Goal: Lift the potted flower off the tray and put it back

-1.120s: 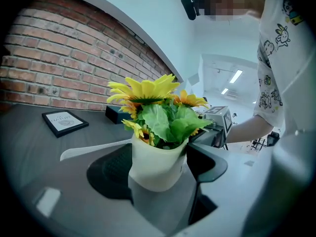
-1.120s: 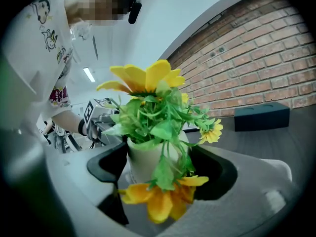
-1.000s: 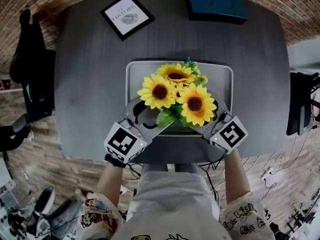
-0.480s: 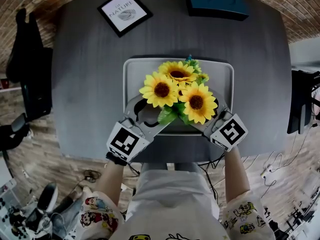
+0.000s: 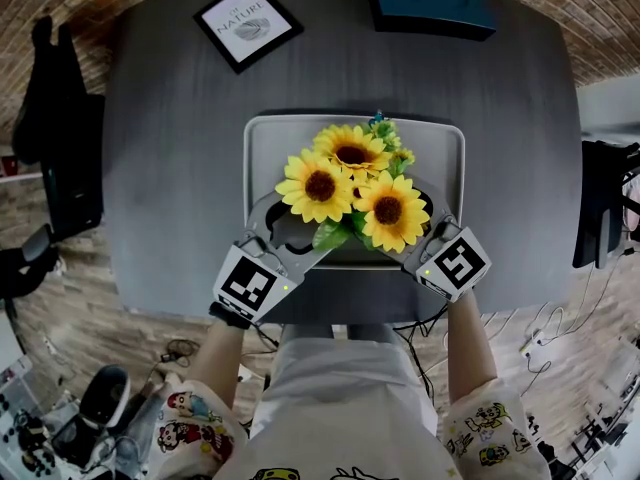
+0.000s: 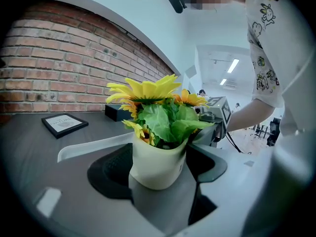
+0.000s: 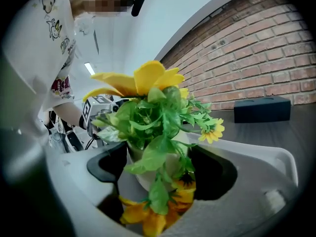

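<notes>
2 grippers on 1 pot: left gripper [image 6: 159,164] & right gripper [image 7: 158,168] each w/ jaws set wide, clamped on the potted flower [image 5: 350,183], which is over the grey tray [image 5: 262,158]; can't tell if lifted.

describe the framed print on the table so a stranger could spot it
On the dark grey table, look beyond the light grey tray to the far left corner. A black-framed white print lies flat there, turned at an angle. Unlike the plain dark teal box at the far right, it bears lettering.
</notes>
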The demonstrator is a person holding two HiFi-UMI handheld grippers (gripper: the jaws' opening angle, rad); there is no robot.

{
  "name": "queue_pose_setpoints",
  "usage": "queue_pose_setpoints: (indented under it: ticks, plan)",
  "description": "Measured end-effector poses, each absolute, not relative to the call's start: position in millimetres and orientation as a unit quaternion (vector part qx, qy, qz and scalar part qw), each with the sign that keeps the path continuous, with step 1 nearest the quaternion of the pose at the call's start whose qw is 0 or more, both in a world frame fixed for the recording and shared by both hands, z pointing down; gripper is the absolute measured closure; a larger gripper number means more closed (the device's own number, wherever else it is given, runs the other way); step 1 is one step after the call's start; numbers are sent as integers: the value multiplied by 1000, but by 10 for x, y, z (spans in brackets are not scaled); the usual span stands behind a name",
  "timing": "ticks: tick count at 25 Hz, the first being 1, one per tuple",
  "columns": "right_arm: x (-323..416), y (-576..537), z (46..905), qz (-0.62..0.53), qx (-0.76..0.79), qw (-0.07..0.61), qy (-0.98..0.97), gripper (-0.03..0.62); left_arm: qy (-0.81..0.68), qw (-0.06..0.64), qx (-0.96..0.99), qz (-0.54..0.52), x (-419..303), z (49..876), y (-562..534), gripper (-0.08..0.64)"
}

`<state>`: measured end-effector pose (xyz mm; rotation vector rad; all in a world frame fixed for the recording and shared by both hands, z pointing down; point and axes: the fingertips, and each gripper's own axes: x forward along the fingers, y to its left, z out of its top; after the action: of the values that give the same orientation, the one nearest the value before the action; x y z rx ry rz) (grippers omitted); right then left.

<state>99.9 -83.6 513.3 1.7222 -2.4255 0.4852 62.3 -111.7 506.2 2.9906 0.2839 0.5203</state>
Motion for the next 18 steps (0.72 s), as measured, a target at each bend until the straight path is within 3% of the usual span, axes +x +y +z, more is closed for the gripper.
queue_pose_setpoints:
  ticks: [18]
  plan:
    - [1085, -675, 5115, 178, 591, 49, -786, 193, 96, 30, 979, 179, 550, 5054, -1047, 208]
